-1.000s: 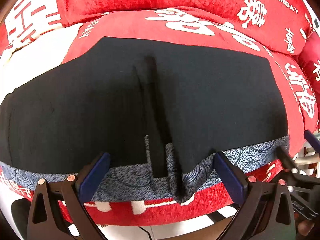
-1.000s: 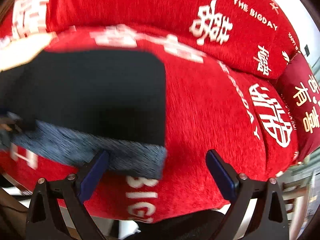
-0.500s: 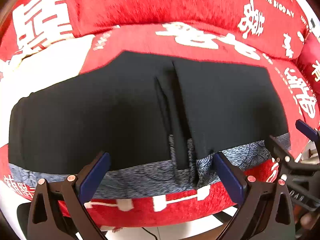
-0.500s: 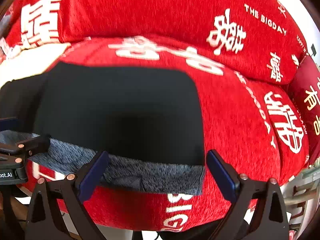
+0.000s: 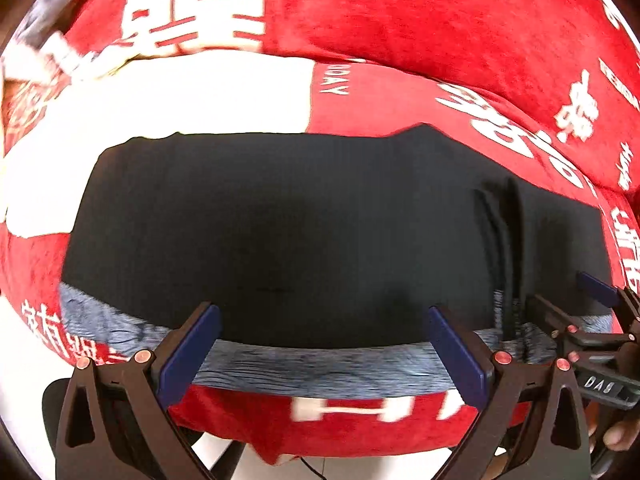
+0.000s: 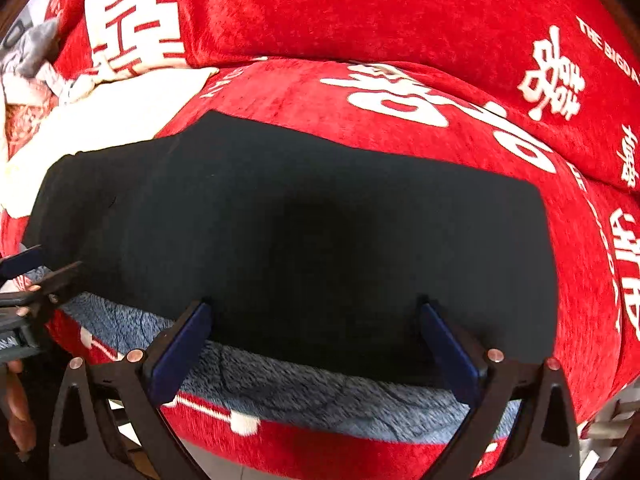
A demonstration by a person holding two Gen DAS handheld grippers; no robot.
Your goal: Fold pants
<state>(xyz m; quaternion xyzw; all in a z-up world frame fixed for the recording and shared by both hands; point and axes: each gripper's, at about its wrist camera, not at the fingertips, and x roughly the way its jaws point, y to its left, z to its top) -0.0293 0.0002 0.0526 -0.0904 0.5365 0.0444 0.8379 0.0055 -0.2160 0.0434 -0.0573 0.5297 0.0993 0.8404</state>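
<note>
Item one: black pants (image 5: 320, 232), which we find spread flat across a red sofa cushion (image 5: 400, 104) printed with white characters. A grey fleecy band (image 5: 320, 364), apparently the lining or turned-out inner side, runs along the near edge and hangs just over the cushion's front. In the left wrist view we see upright creases (image 5: 504, 248) toward the right end of the cloth.

Item two: left hand-held gripper (image 5: 320, 344), fingers spread wide, blue pads (image 5: 190, 354) at the grey band, nothing pinched between them.

Item three: right hand-held gripper (image 6: 316, 340), likewise spread wide, pads (image 6: 448, 350) over the near edge of the pants, gripping nothing. It also shows at the right margin of the left wrist view (image 5: 576, 312).

Item four: a white cloth (image 5: 192, 100) lying on the cushion, behind and to the left of the pants.

Item five: the sofa backrest (image 6: 400, 12), same red print.
</note>
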